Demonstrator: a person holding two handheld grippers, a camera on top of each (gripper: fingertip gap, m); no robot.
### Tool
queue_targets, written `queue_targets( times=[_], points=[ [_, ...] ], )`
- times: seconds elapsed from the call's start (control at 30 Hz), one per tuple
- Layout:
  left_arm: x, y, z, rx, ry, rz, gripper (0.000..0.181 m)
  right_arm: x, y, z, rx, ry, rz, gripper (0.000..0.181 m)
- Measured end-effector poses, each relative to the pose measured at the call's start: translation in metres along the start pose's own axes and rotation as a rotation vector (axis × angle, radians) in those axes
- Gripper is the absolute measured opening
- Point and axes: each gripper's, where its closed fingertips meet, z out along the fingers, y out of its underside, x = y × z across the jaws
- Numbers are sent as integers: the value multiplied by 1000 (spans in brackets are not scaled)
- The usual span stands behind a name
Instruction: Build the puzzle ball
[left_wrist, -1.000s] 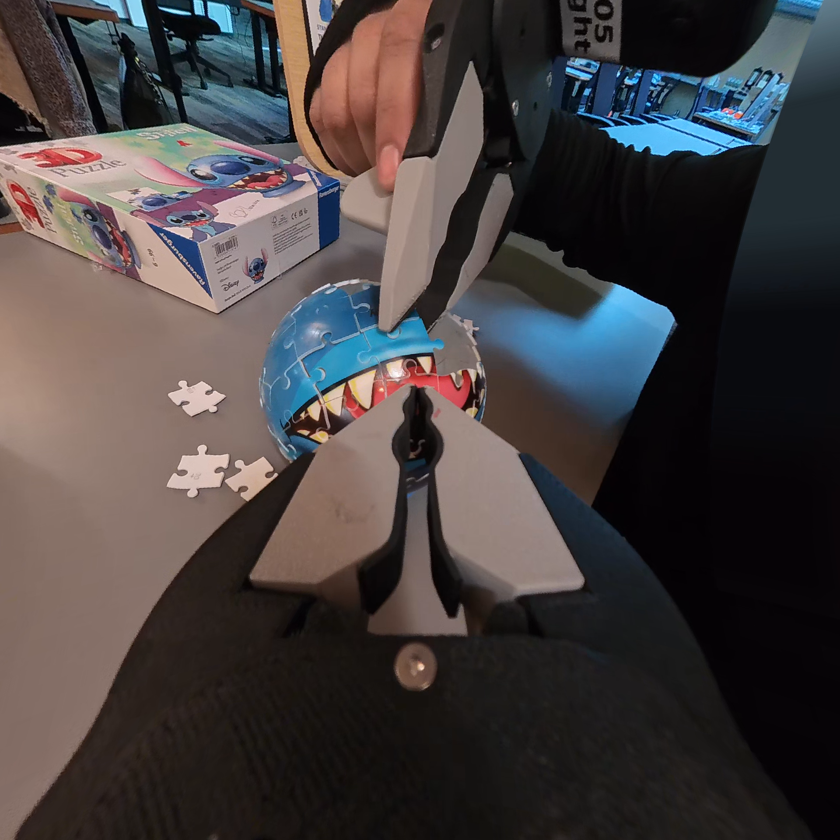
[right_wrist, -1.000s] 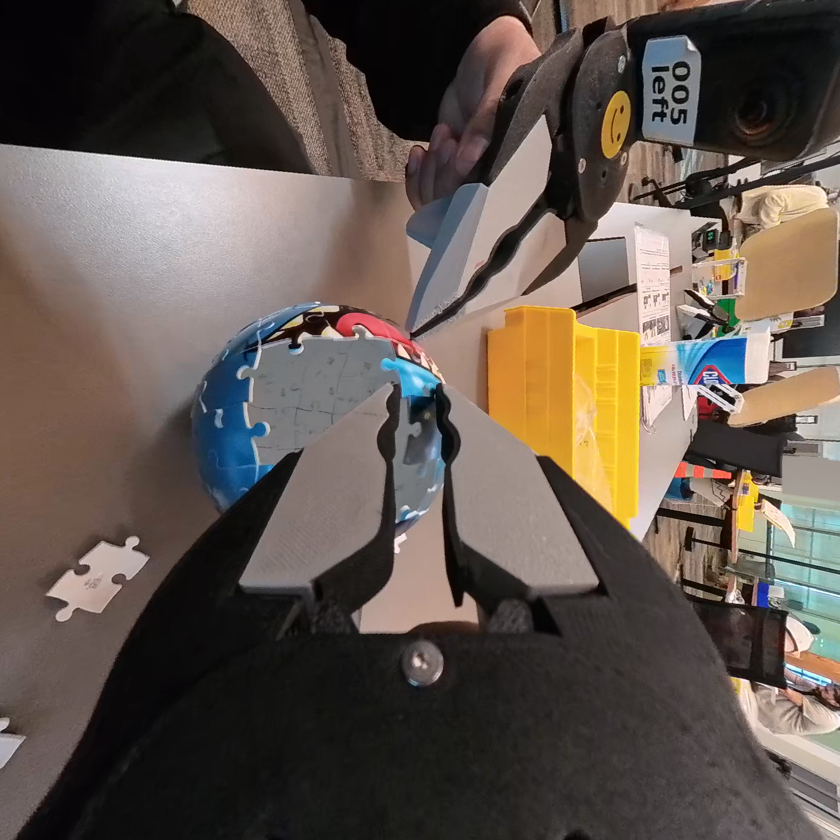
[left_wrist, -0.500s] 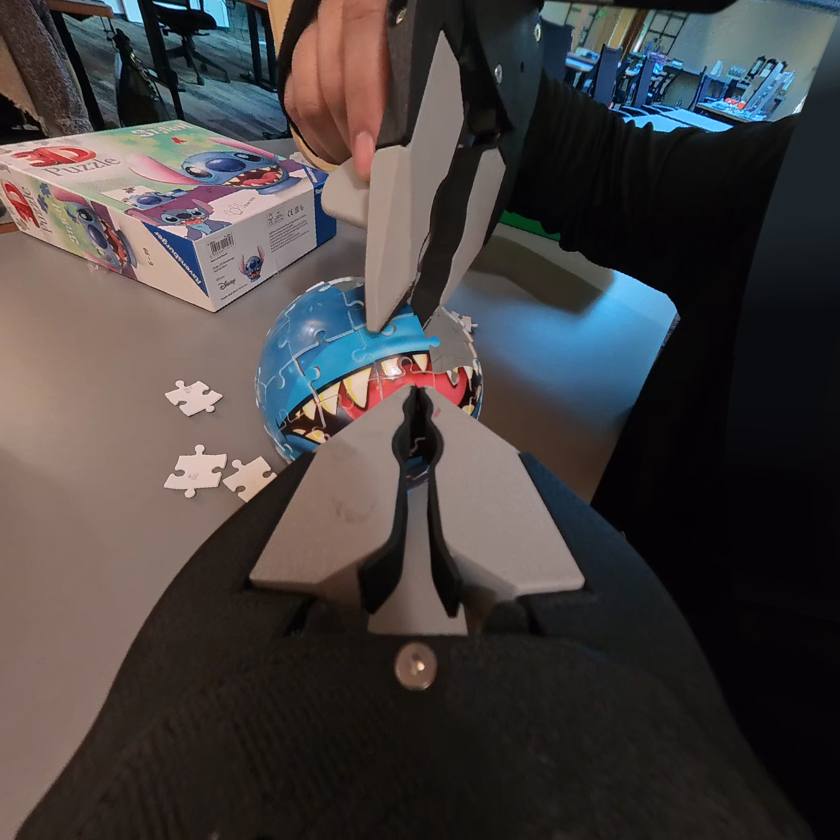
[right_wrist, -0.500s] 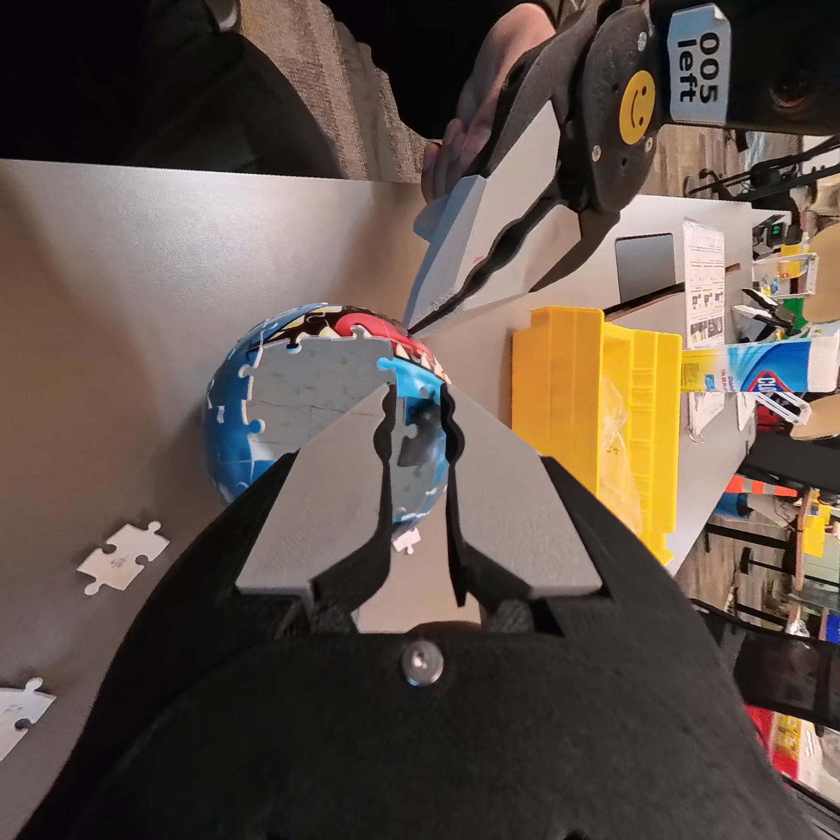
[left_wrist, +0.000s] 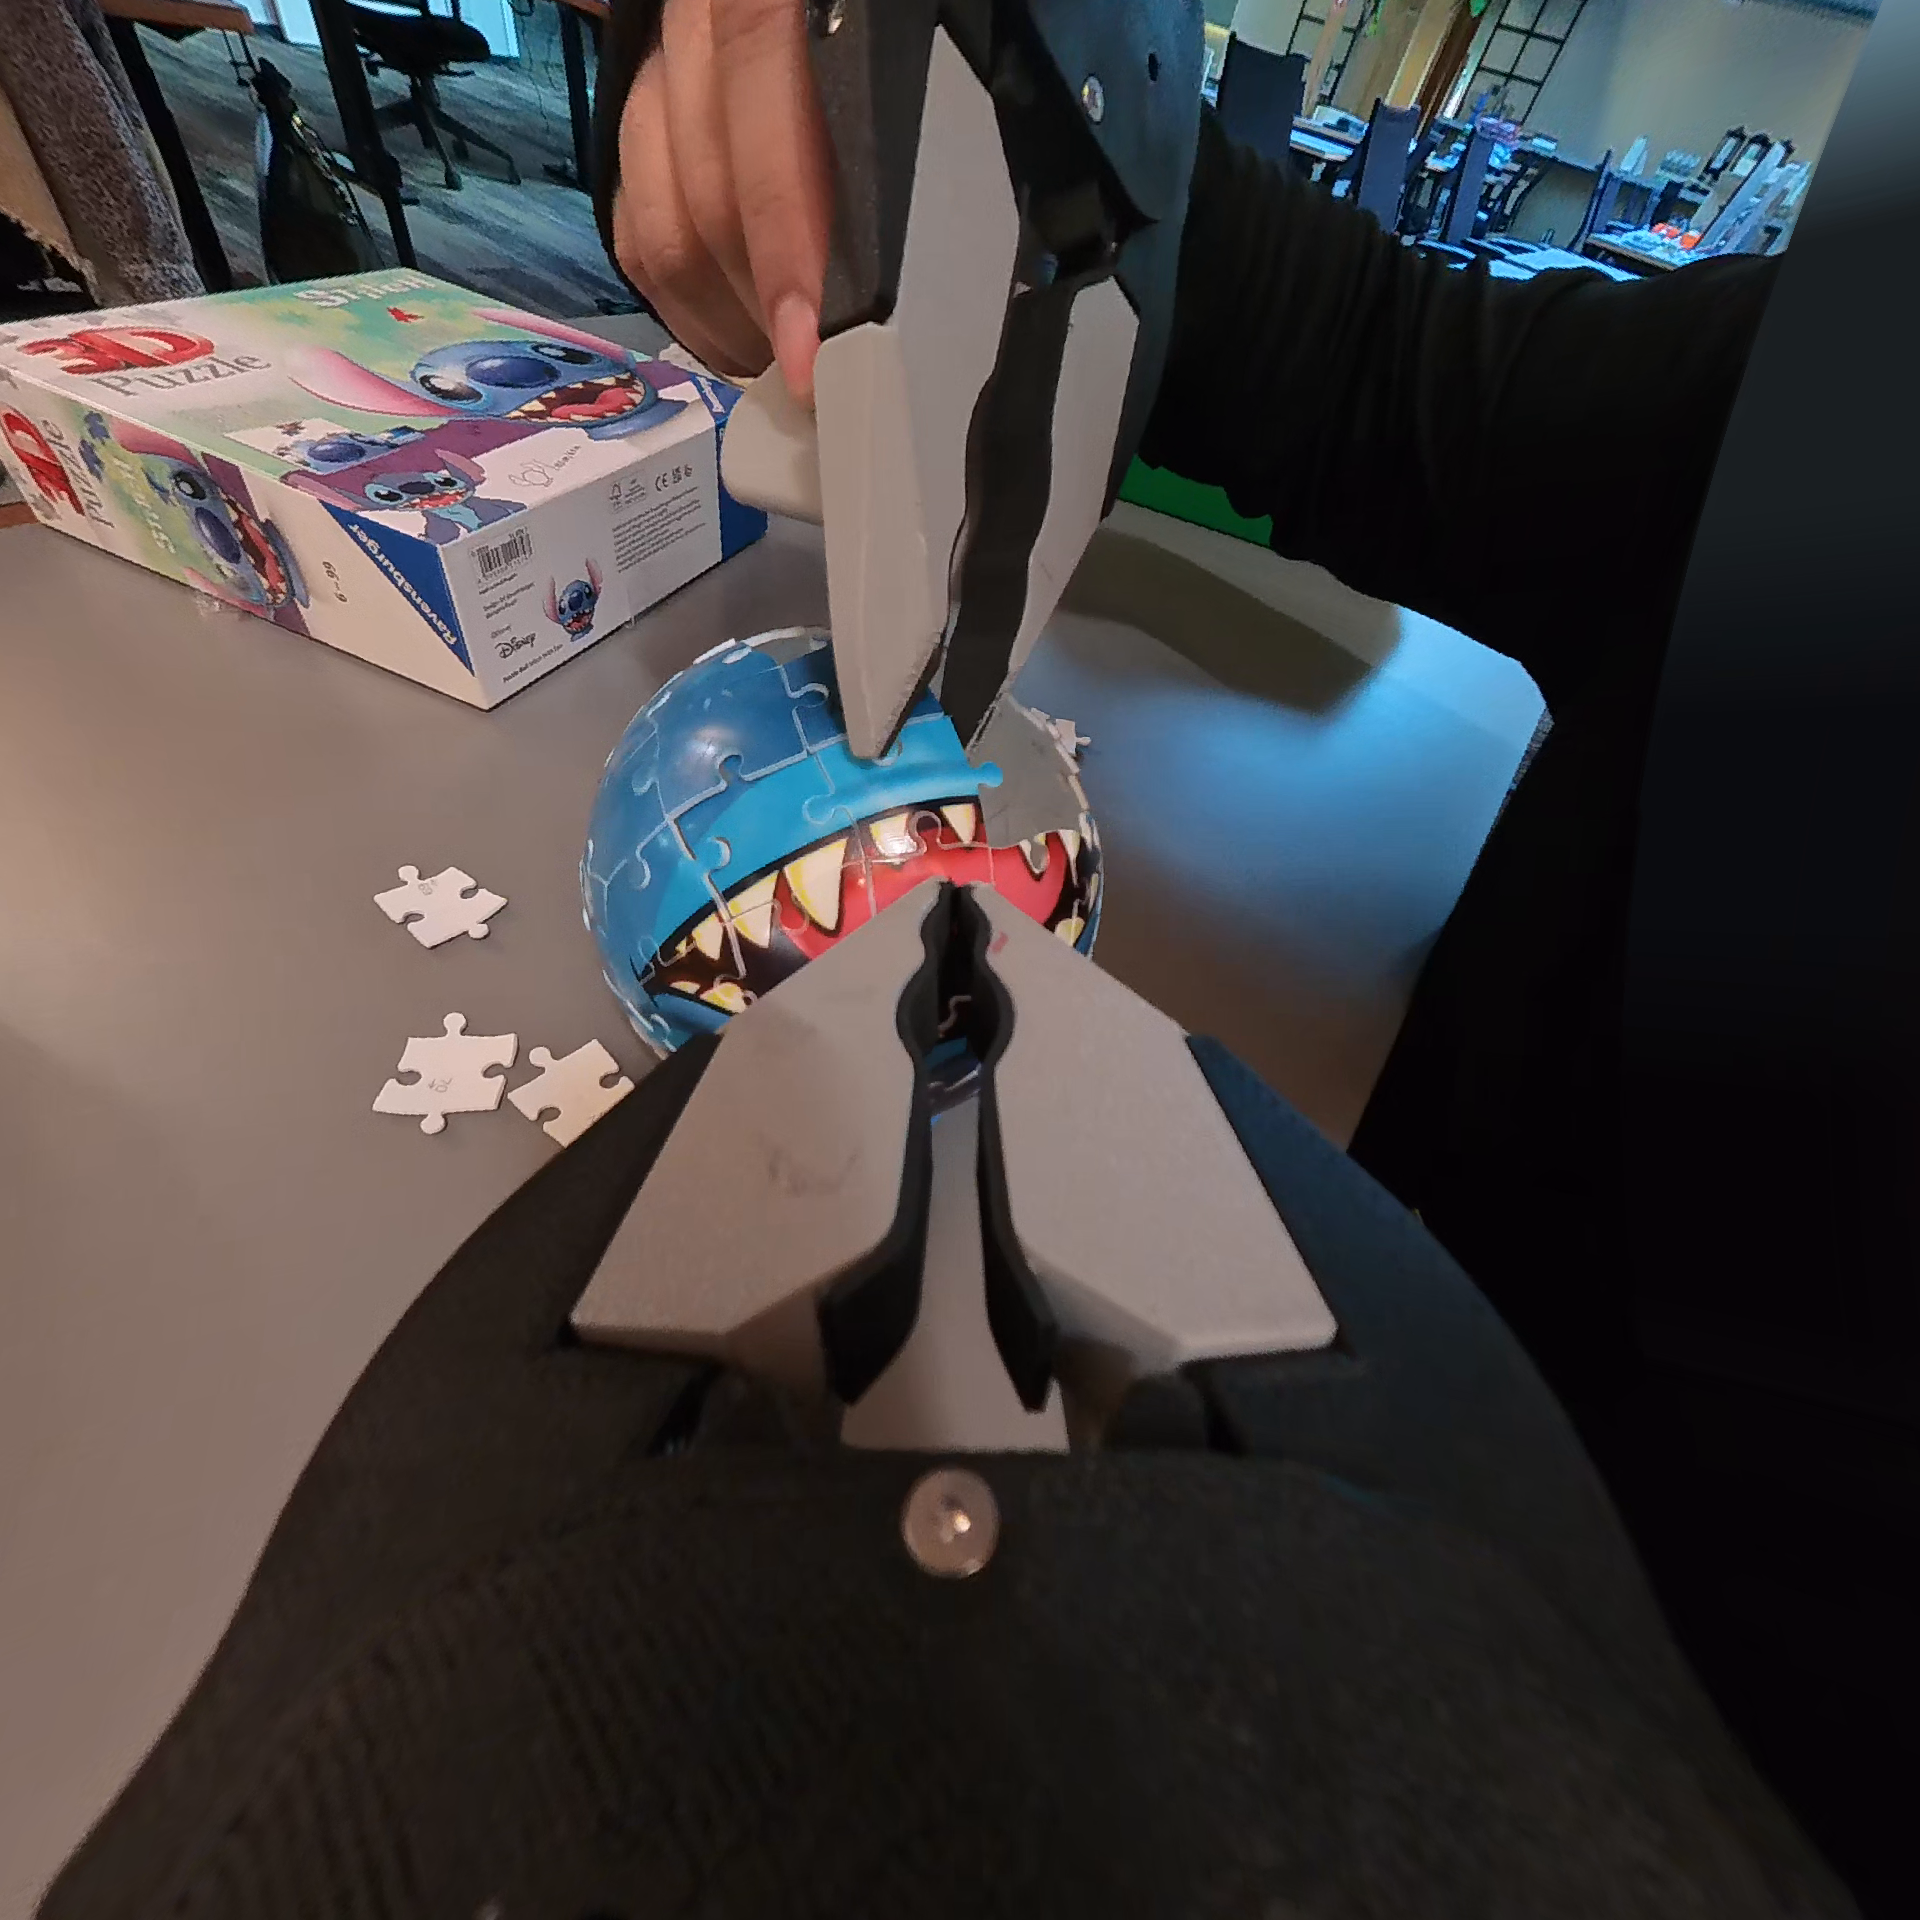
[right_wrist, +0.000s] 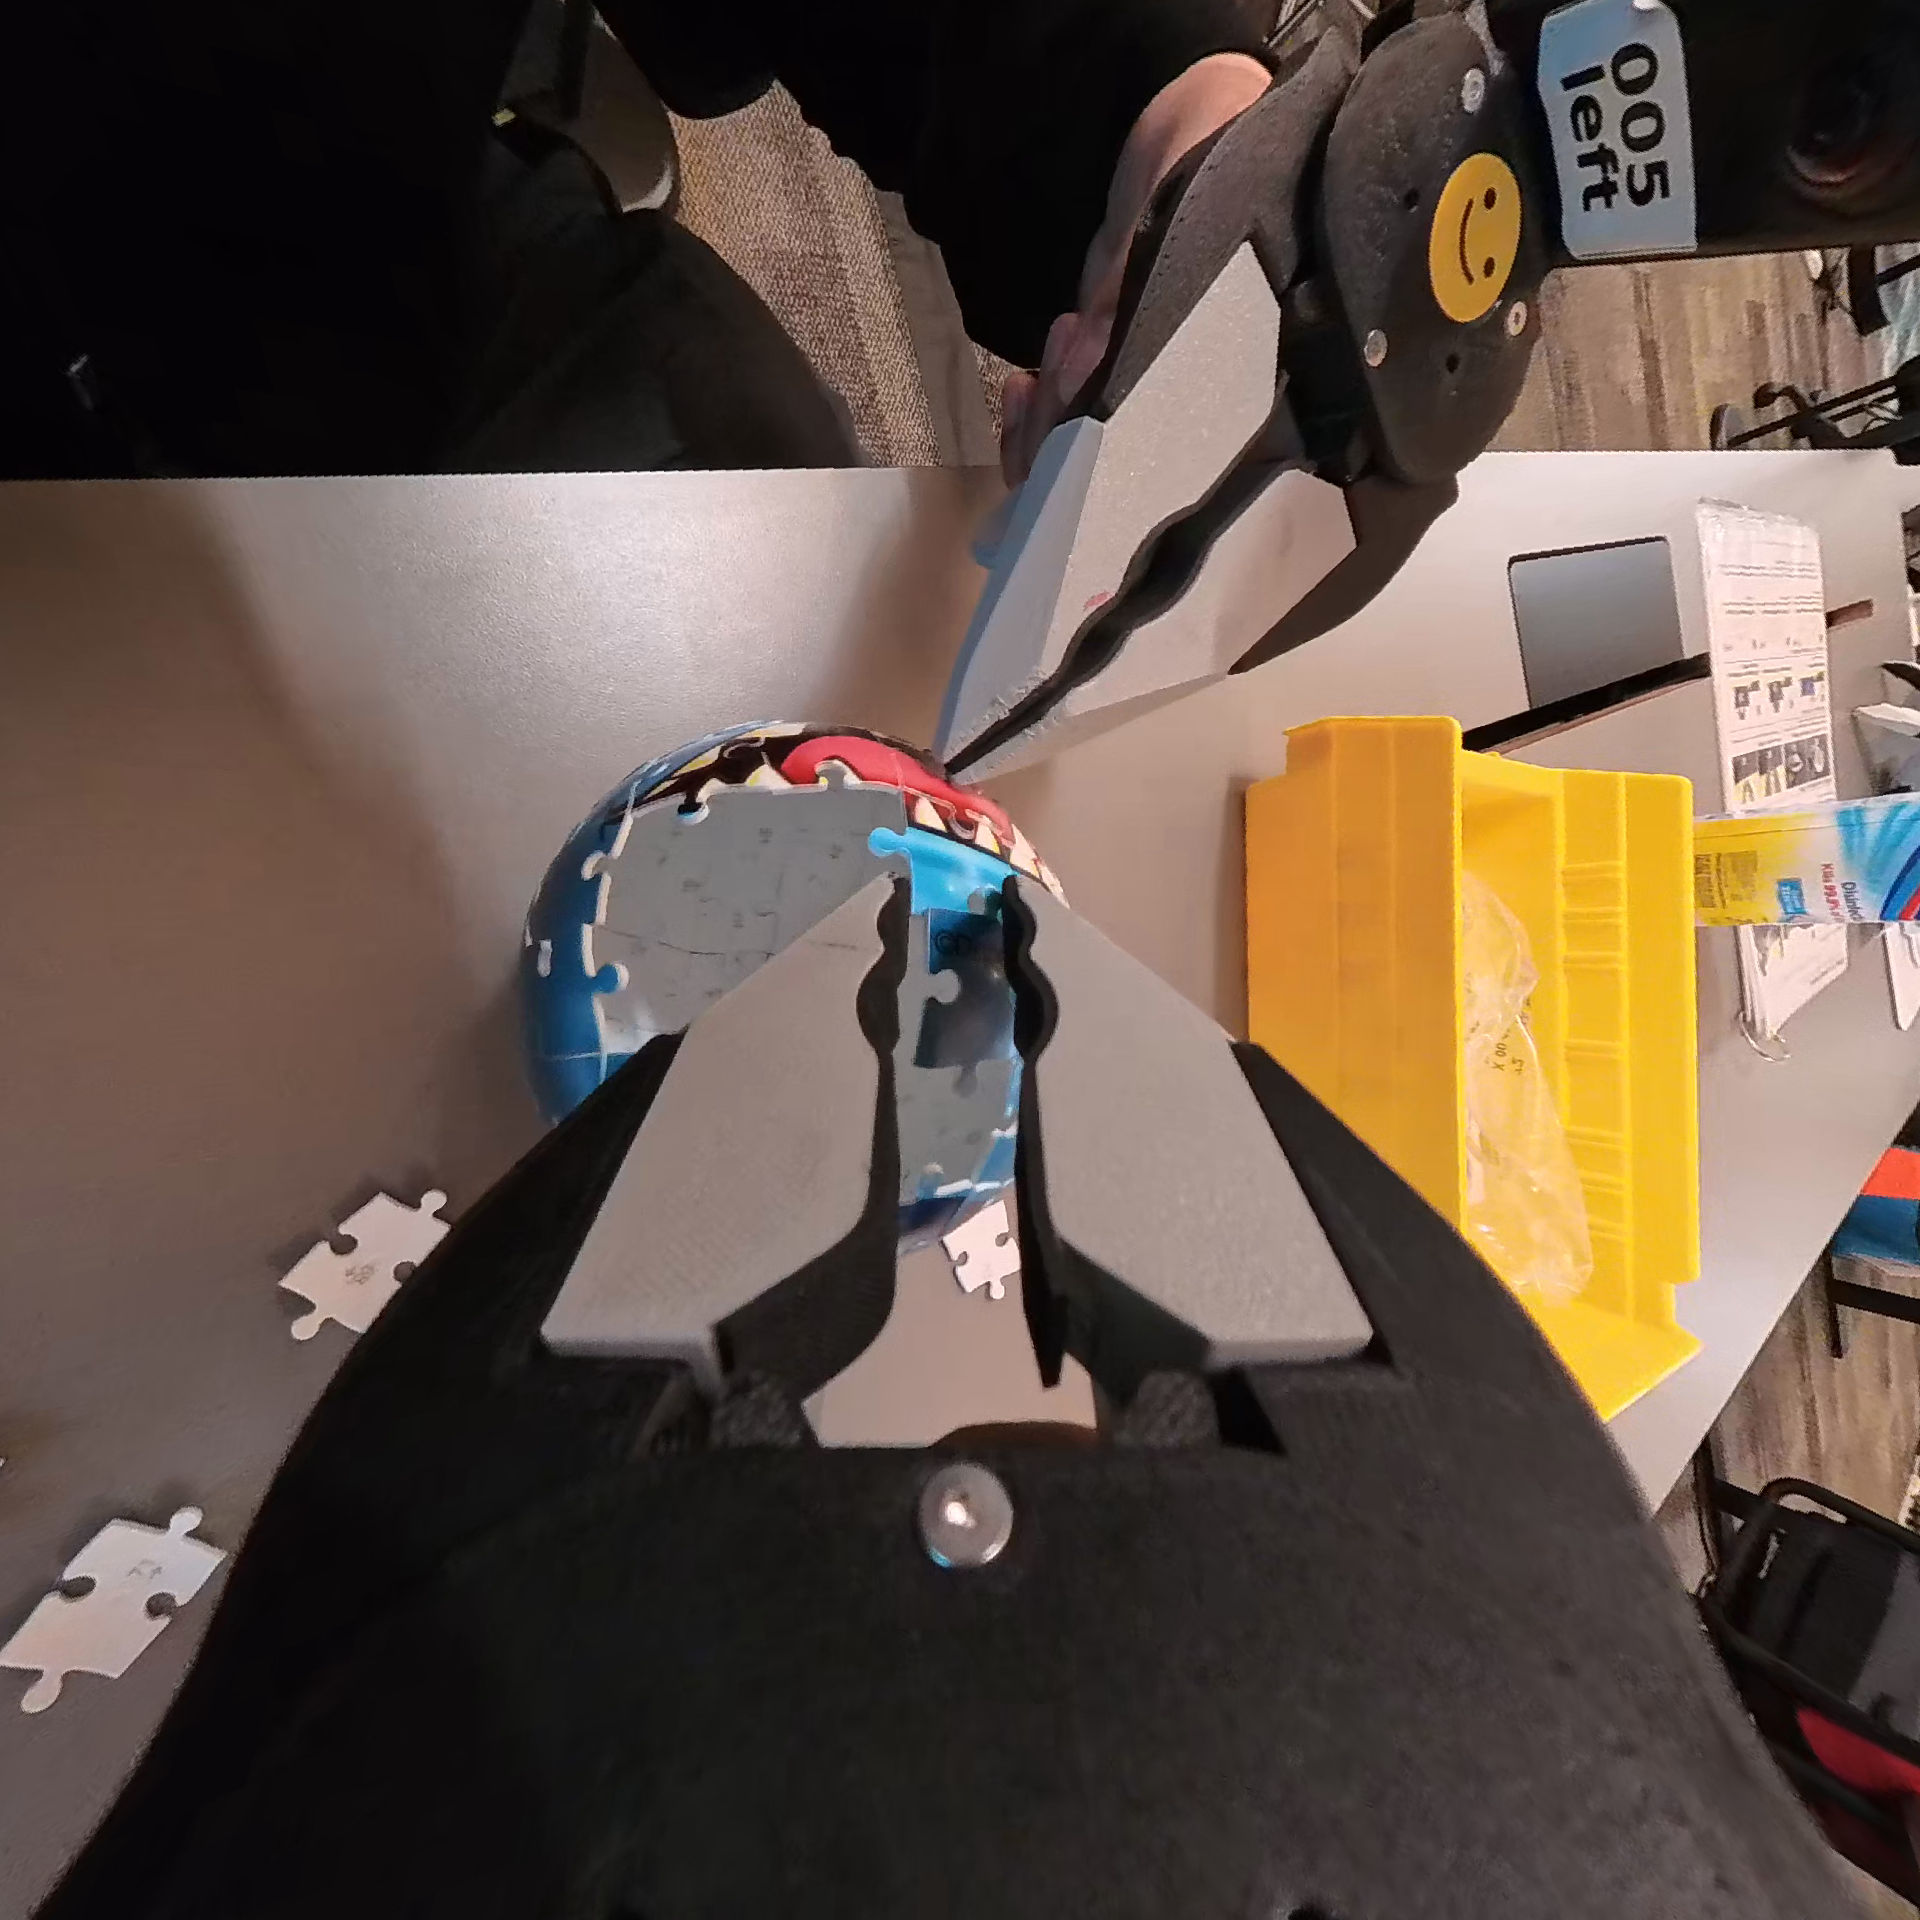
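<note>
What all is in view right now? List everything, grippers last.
puzzle ball: one, blue with a toothed red mouth, part-built with a gap showing its grey inside, on the table centre.
loose puzzle pieces: at least four, white side up, on the table around the ball.
puzzle box: one, colourful, lying behind the ball.
yellow bin: one, beside the ball, clear plastic bag inside.
left gripper: grey fingers, shut, tips against the ball's mouth.
right gripper: grey fingers, slightly open, tips at the gap's edge.
hand: one, holding the right gripper.

puzzle ball (left_wrist: 790, 831): 1 | loose pieces (left_wrist: 442, 904): 4 | box (left_wrist: 343, 468): 1 | yellow bin (right_wrist: 1455, 997): 1
</note>
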Motion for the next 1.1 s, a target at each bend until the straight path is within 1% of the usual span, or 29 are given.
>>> queue_targets(
  times=[0.5, 0.53, 0.57, 0.6, 0.73, 0.8, 0.87, 0.93, 0.97, 1.03, 1.07, 1.1],
  points=[
    [1, 2, -1, -6, 2, 3, 0, 4, 3, 1, -10, 63, -14, 14],
    [2, 1, -2, -2, 7, 2, 0, 5, 4, 2, -16, 71, -12, 18],
    [3, -1, -3, 6, 17, -2, 0, 6, 5, 3, -26, 81, -9, 29],
    [4, -3, -4, 15, 25, -7, 0, 6, 5, 3, -34, 86, -6, 35],
    [2, -10, -15, 33, -12, -3, 0, 7, 0, -6, -39, 128, -12, 37],
    [0, -15, -25, 54, -38, -13, 0, 9, -5, -20, -42, 196, 0, 39],
    [-7, -16, -39, 81, -83, -50, 15, 12, -15, -44, -9, 324, 25, 40],
    [-23, -11, -53, 106, -157, -119, 25, 14, -23, -75, 40, 492, 90, 28],
    [-30, -7, -60, 122, -183, -172, 30, 16, -23, -93, 64, 588, 148, 26],
    [-42, 4, -71, 149, -224, -272, 40, 12, -14, -125, 122, 749, 326, 33],
    [-49, 13, -74, 151, -257, -318, 44, 5, -5, -137, 142, 811, 440, 39],
    [-55, 24, -76, 141, -296, -360, 50, -5, 8, -145, 147, 861, 559, 41]
  ],
)
